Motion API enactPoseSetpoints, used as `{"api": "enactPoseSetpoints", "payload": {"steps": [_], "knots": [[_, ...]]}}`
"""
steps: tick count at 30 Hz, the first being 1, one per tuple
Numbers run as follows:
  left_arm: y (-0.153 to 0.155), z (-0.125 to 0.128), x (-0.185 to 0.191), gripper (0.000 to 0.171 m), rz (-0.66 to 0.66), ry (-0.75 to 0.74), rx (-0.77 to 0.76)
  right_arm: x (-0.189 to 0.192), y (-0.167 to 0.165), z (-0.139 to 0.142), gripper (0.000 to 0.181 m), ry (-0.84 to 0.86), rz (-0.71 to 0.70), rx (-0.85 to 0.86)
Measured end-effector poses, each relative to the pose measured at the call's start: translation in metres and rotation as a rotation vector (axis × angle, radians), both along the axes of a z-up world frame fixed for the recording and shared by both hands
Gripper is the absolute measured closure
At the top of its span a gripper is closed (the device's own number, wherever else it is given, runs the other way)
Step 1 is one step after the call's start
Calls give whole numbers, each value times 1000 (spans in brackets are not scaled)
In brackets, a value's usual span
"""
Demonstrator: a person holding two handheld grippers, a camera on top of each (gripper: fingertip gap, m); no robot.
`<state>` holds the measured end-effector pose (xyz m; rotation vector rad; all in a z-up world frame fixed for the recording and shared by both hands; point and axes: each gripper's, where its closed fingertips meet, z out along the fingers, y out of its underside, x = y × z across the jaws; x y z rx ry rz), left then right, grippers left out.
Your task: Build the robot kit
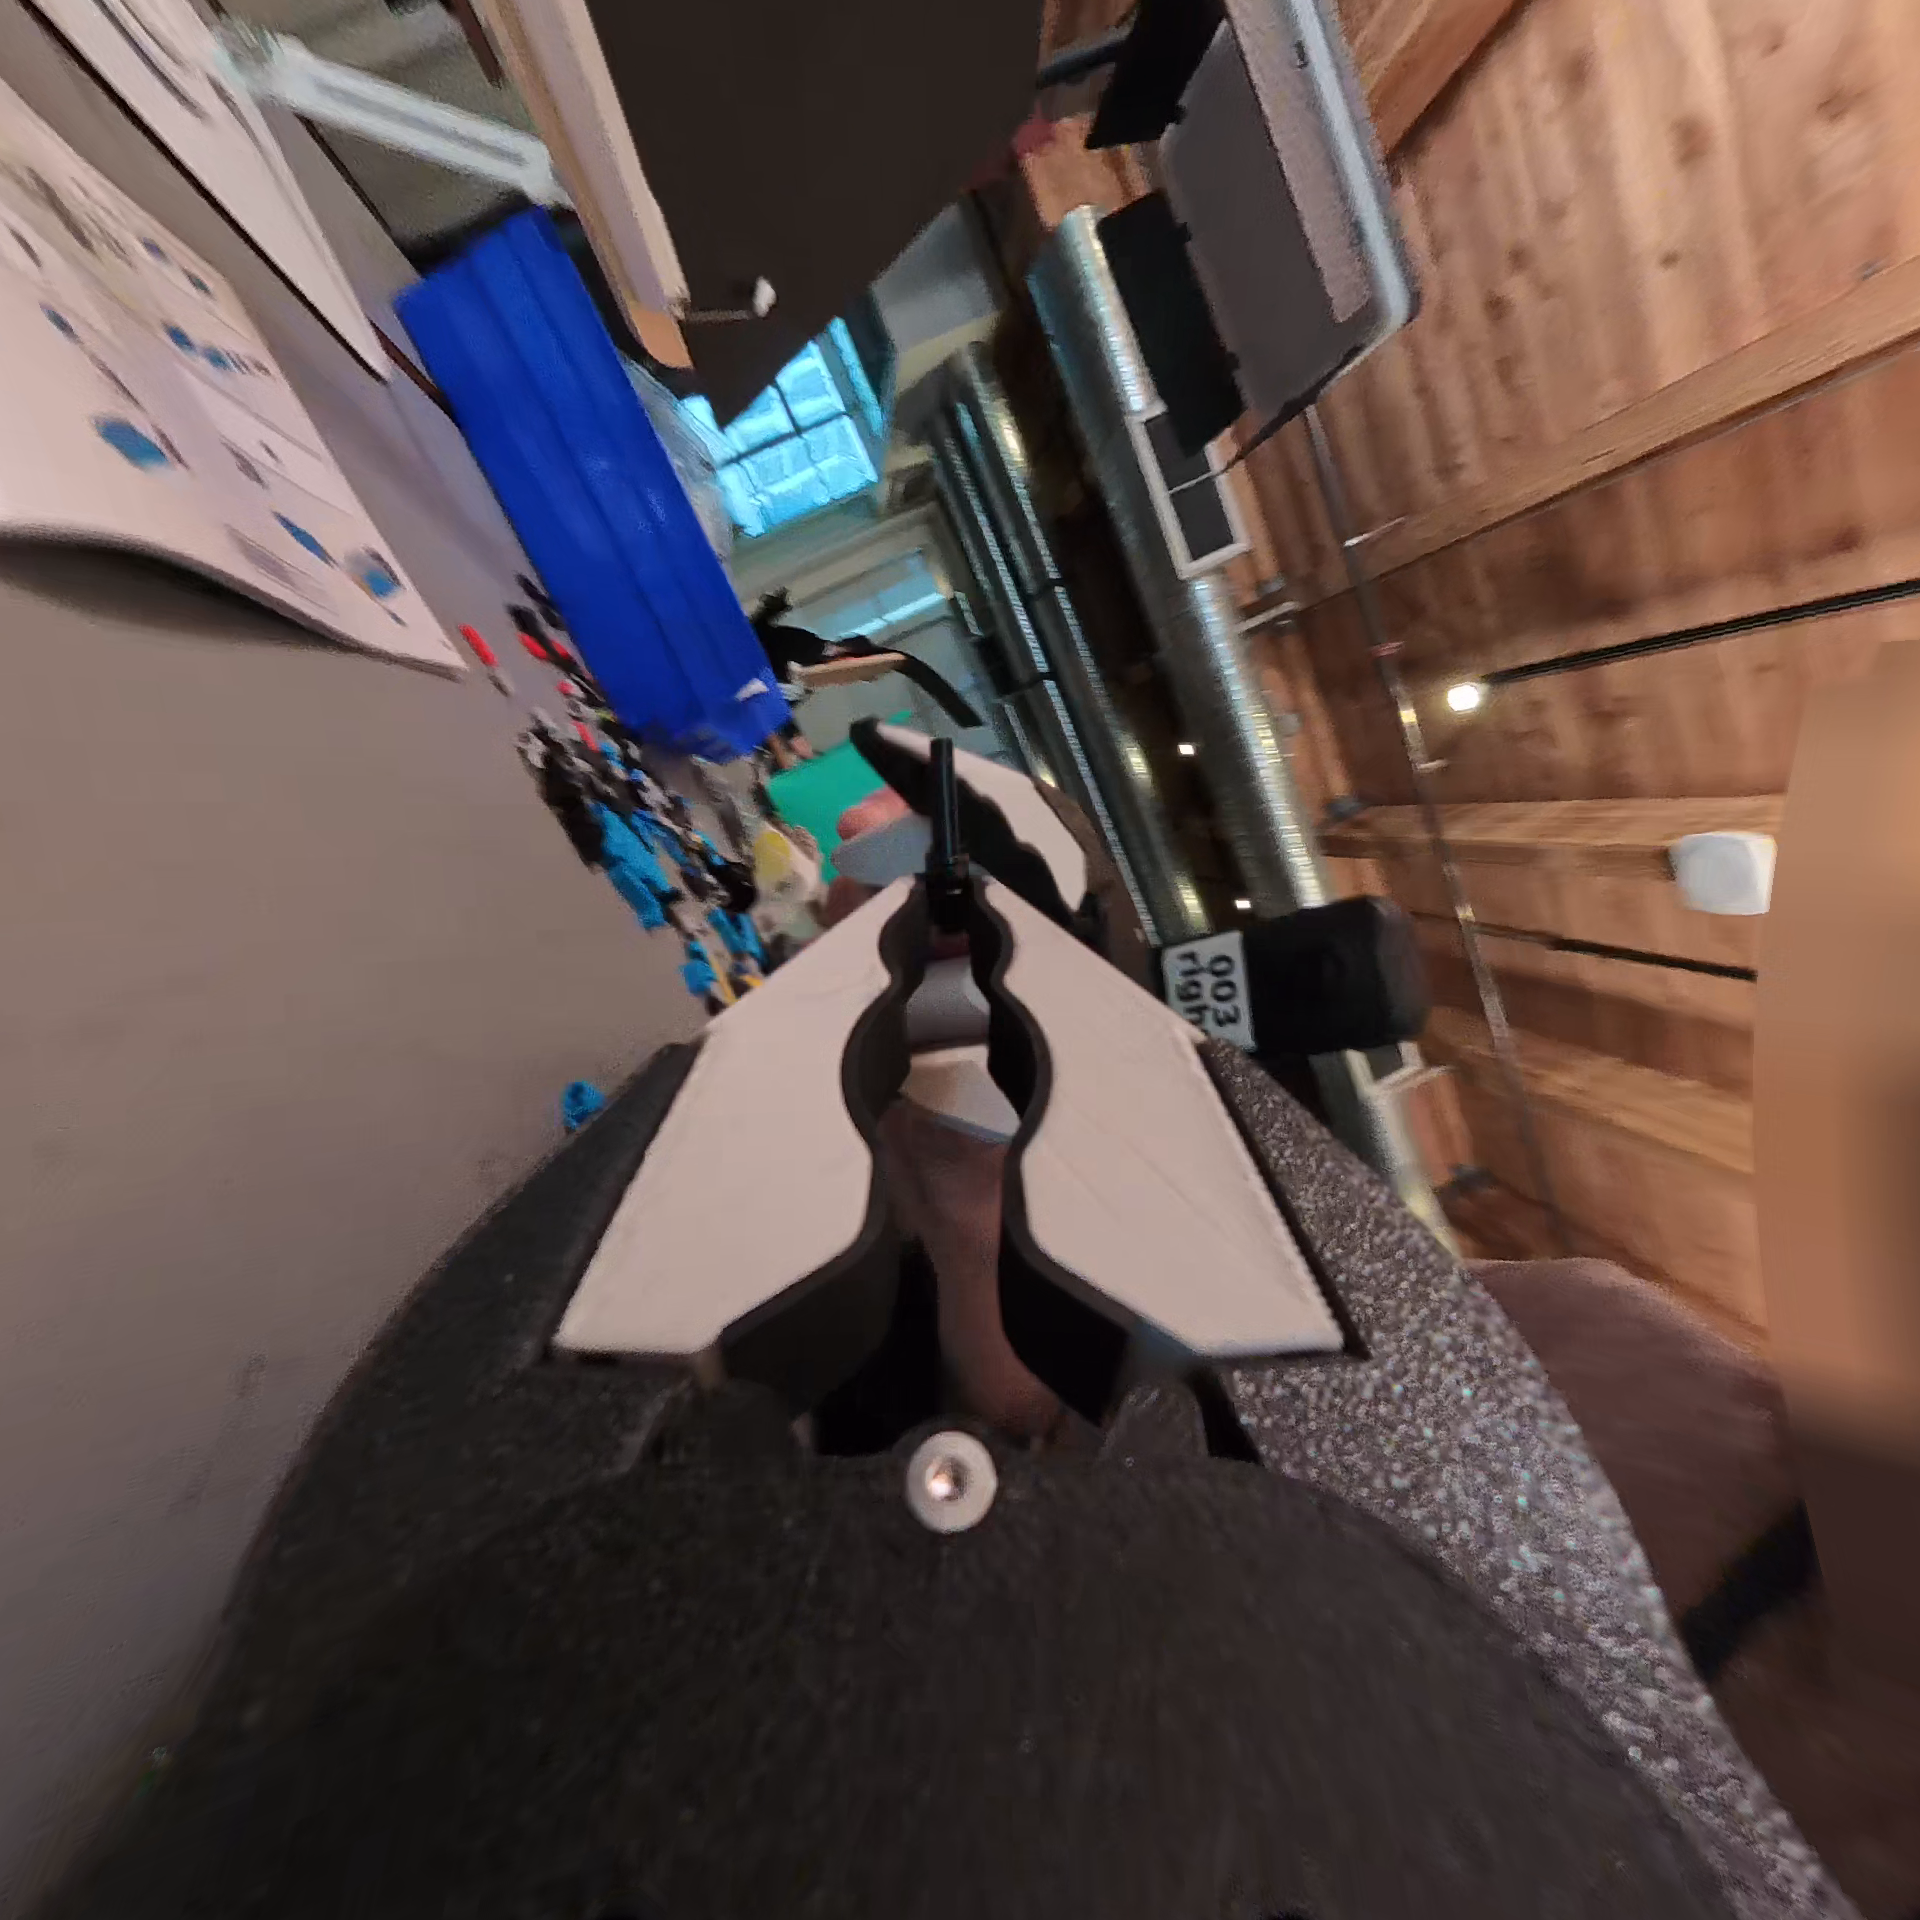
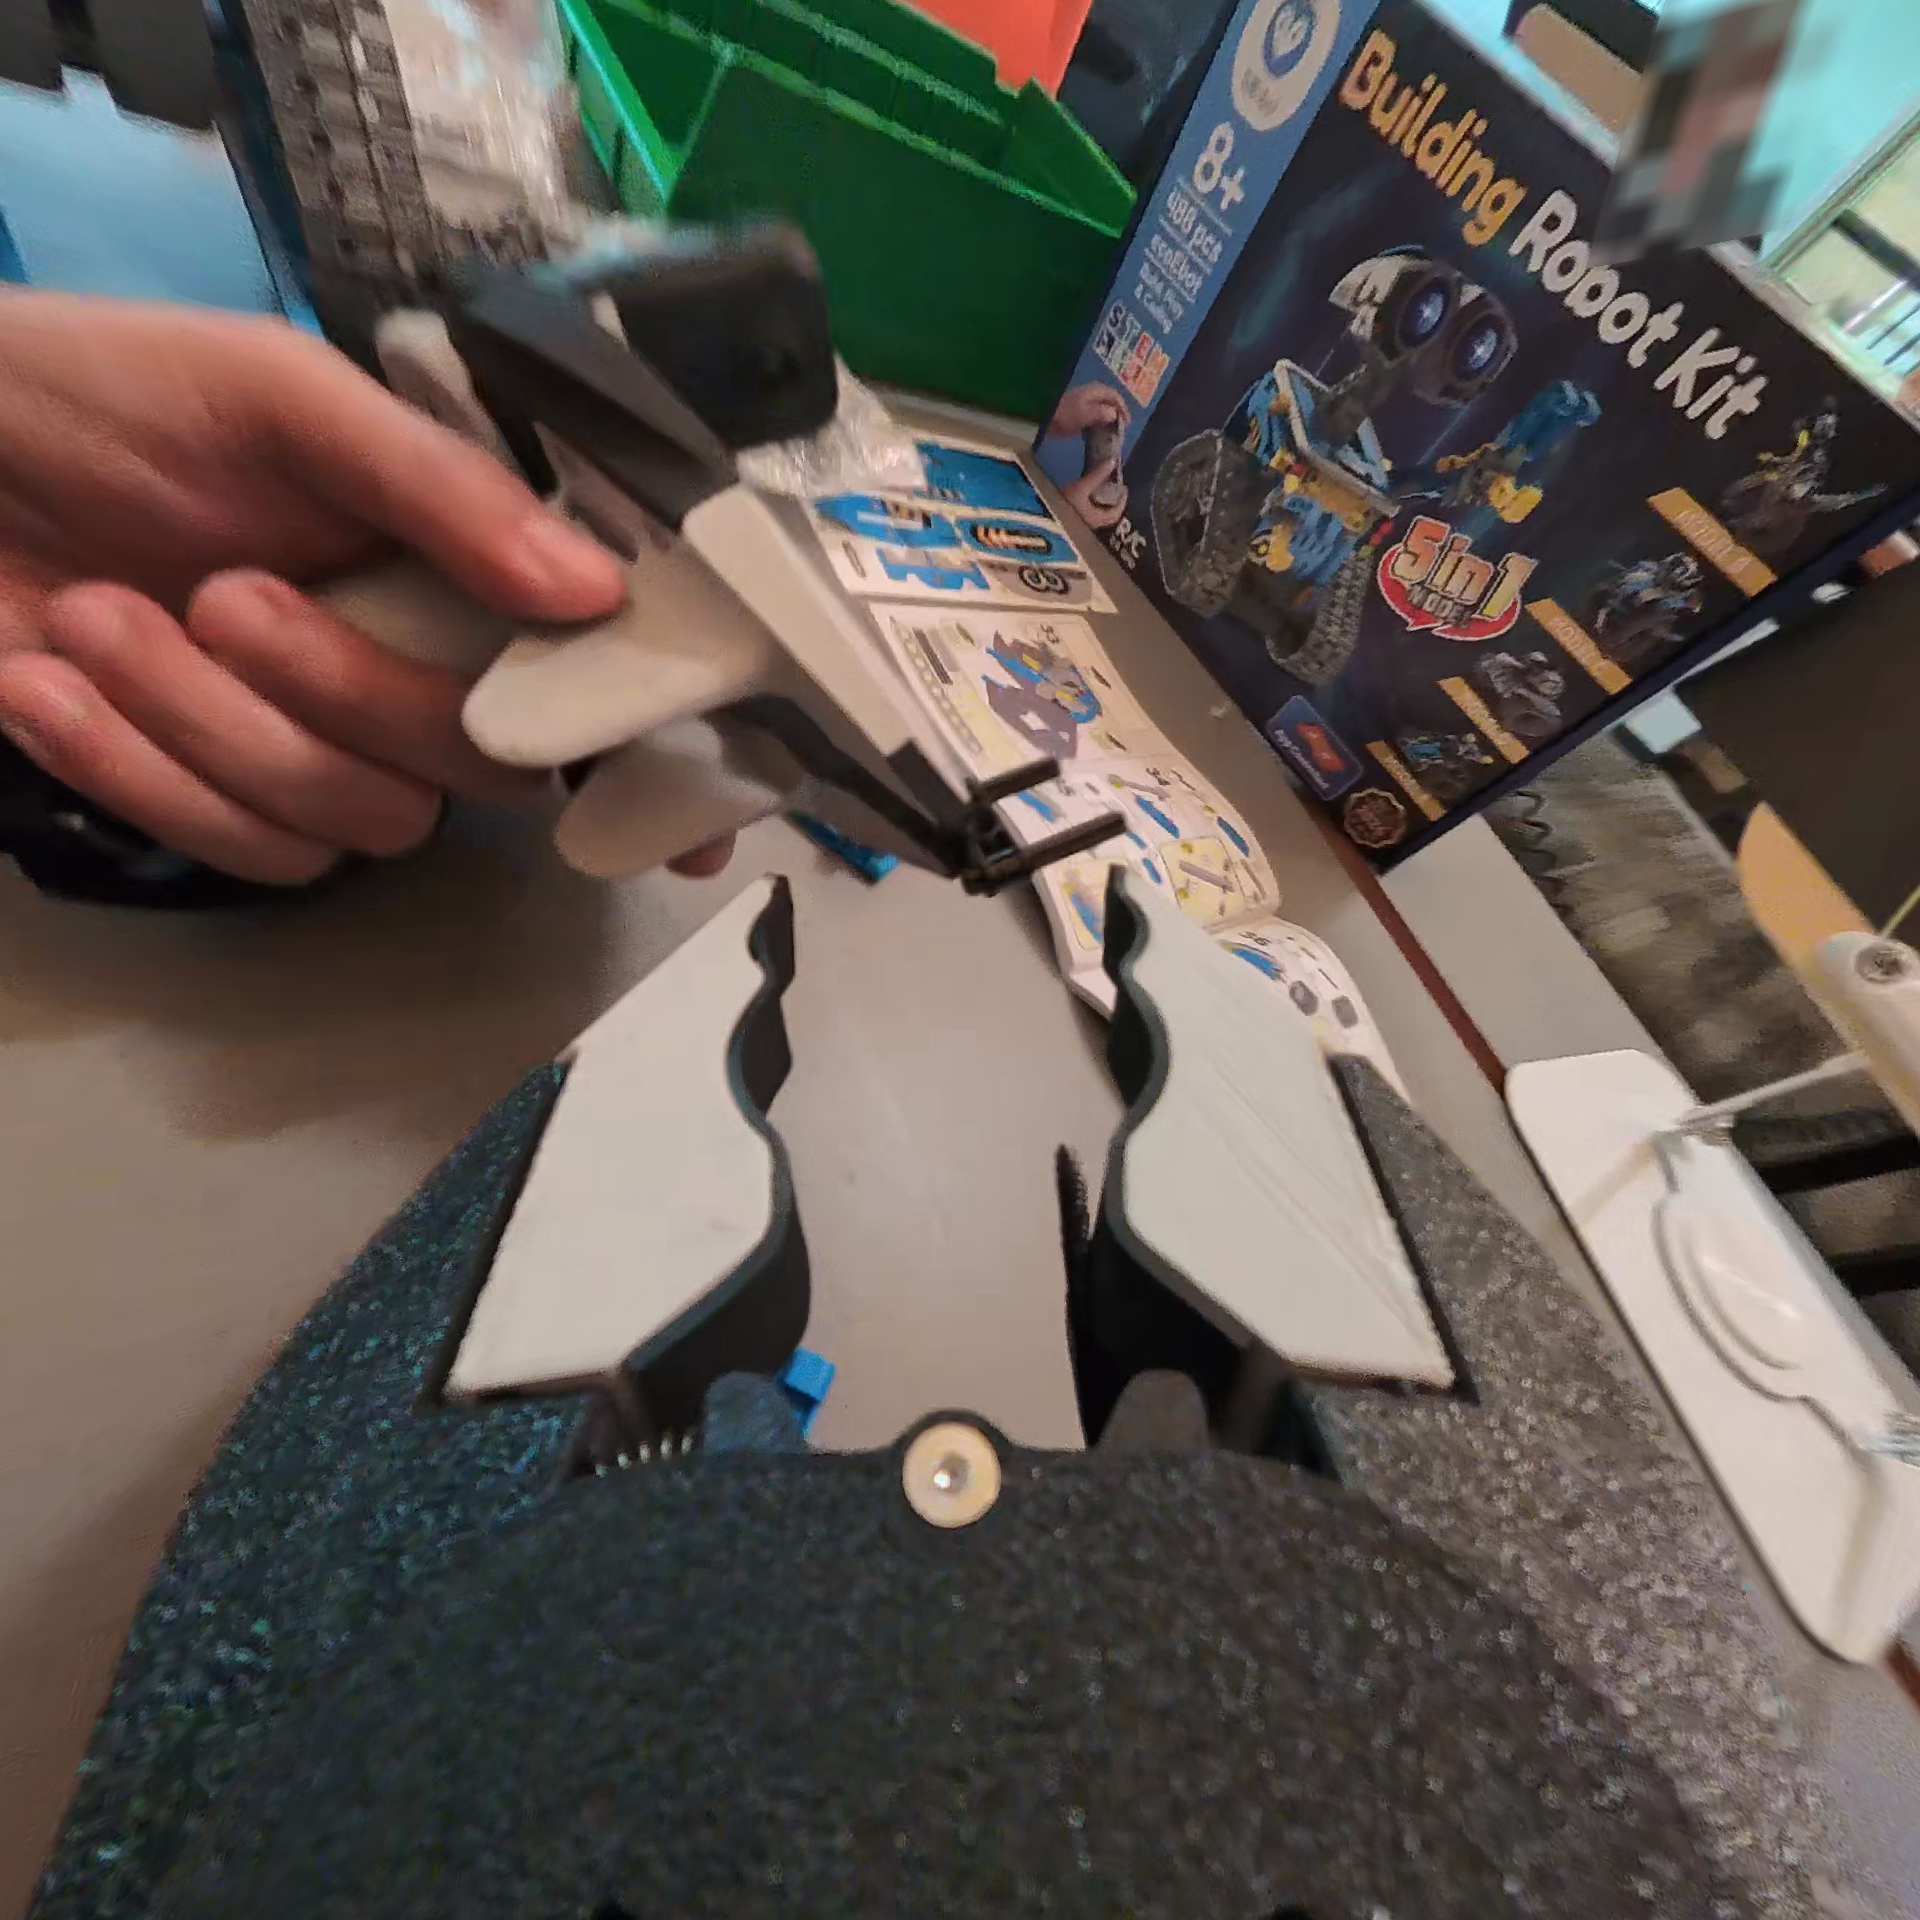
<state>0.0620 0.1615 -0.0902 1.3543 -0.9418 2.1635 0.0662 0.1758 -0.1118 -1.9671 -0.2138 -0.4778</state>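
Observation:
My left gripper (image 1: pixel 943 896) is shut on a small black building piece (image 1: pixel 943 821) with thin pins, which sticks out past the fingertips. In the right wrist view a hand (image 2: pixel 208 582) holds that left gripper (image 2: pixel 951 847), and the black piece (image 2: pixel 1013 821) hangs above the table just beyond my right gripper (image 2: pixel 948 904). The right gripper is open and empty, its fingertips (image 2: pixel 774 914) a little short of the piece and not touching it. One of the right gripper's fingers (image 1: pixel 997 800) shows past the piece in the left wrist view.
An open instruction booklet (image 2: pixel 1091 727) lies on the grey table (image 2: pixel 260 1039). A robot kit box (image 2: pixel 1455 468) stands at the right and a green bin (image 2: pixel 883 208) behind. A white base plate (image 2: pixel 1683 1299) sits at the right edge. Loose blue and black pieces (image 1: pixel 644 852) and a blue bin (image 1: pixel 592 499) lie farther off. Less than 4 cm separates the two grippers' tips. My right tips are roughly 35 cm from the white base plate (image 2: pixel 1683 1299). It is also in sight in the left wrist view (image 1: pixel 148 50).

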Motion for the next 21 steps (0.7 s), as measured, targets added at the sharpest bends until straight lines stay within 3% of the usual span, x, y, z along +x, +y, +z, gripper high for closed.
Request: {"api": "enactPoseSetpoints", "payload": {"steps": [6,10,13,21], "knots": [[-8,-1,-4,166,-43,-3,21,-2,-12,19,126,84,94,107],[-19,-19,-3,166,-38,26,211,2,-23,6,143,91,103,-3],[-21,-28,-1,165,8,-7,394,7,-28,-4,145,17,78,-89],[-23,-39,0,165,27,-12,526,8,-26,-17,149,-72,46,-195]]}}
